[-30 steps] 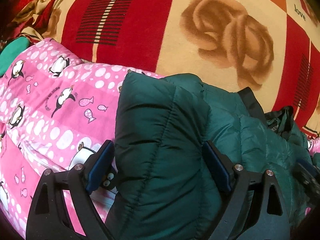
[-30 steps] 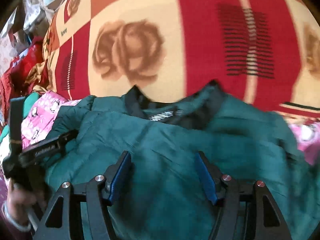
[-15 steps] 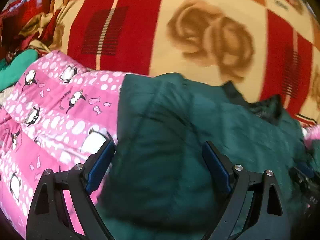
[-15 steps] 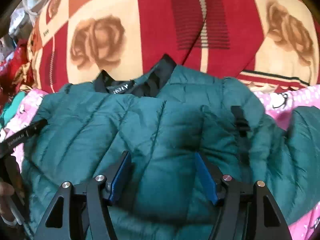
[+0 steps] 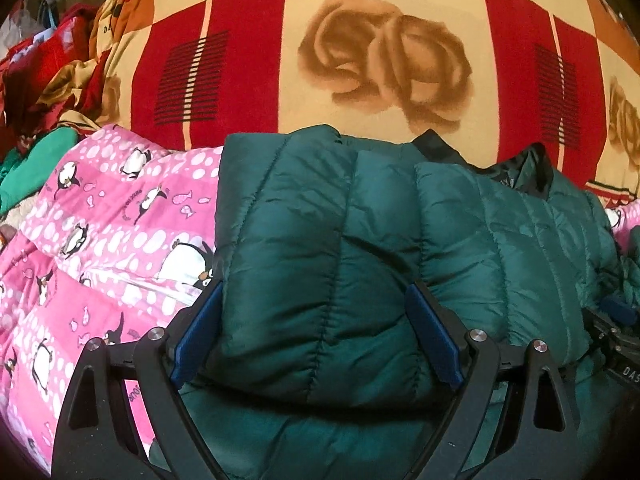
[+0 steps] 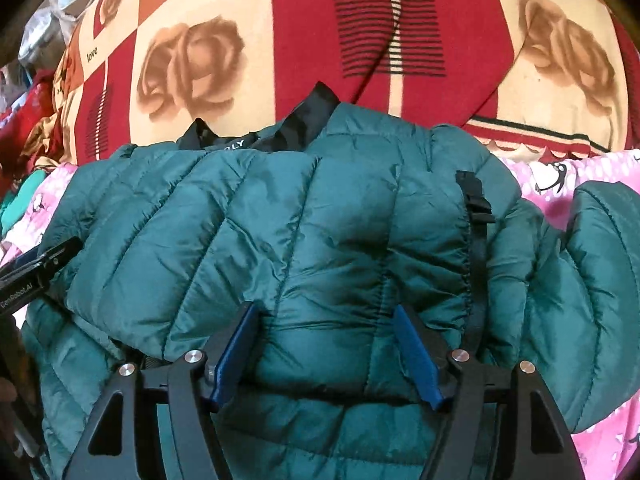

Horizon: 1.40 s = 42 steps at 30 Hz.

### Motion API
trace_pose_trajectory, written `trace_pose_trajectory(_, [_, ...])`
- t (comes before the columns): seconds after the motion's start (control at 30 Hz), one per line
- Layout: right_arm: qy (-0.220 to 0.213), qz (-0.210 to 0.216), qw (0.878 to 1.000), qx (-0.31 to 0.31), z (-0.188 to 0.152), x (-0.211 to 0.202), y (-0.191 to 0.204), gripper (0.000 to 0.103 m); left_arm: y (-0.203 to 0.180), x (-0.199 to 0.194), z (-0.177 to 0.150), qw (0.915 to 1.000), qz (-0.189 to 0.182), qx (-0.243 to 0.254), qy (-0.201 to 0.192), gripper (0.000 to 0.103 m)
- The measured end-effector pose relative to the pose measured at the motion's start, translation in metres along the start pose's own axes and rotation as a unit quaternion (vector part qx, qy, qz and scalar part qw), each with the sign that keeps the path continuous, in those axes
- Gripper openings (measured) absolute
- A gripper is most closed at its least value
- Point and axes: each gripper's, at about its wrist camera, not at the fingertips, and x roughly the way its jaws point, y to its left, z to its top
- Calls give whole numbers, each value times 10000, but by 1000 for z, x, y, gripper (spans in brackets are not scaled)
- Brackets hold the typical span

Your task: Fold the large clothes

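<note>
Pink penguin-print quilt [image 5: 100,220] at 9 o'clock, beneath the quilted dark-green puffer jacket [image 5: 320,260]. Left gripper [image 5: 316,320] spread wide, a folded jacket panel between its blue pads. Right gripper [image 6: 326,348] likewise parted astride jacket padding. Red-and-cream rose-patterned blanket [image 6: 280,40] at 12 o'clock, behind the black collar [image 6: 312,112].

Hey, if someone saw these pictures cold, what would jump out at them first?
The dark green puffer jacket fills the foreground, black collar at its far edge, one panel folded over between the open left gripper. It lies on a pink penguin-print quilt. Behind both spreads a red-and-cream blanket with brown roses.
</note>
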Motion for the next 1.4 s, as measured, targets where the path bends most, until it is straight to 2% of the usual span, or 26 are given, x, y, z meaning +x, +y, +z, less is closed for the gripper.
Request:
trace_pose_trajectory(0.37, [-5, -54, 10000, -43, 1, 0, 4, 71, -3, 1, -2, 9999, 107, 46, -28, 91])
trace_pose_trajectory(0.6, [-91, -151, 9998, 40, -2, -12, 8, 71, 2, -23, -6, 9998, 58, -85, -170, 91])
trace_pose_trajectory(0.8, [-32, -201, 9998, 61, -5, -8, 7, 72, -10, -49, -16, 9993, 48, 204, -317, 91])
trace_pose_trajectory(0.97, [-174, -43, 9995, 263, -9, -33, 6, 72, -16, -72, -18, 9984, 31, 252, -508, 91])
trace_pose_trajectory(1.4, [-558, -55, 9979, 328, -12, -76, 3, 72, -32, -109, -23, 9968, 53, 277, -749, 91])
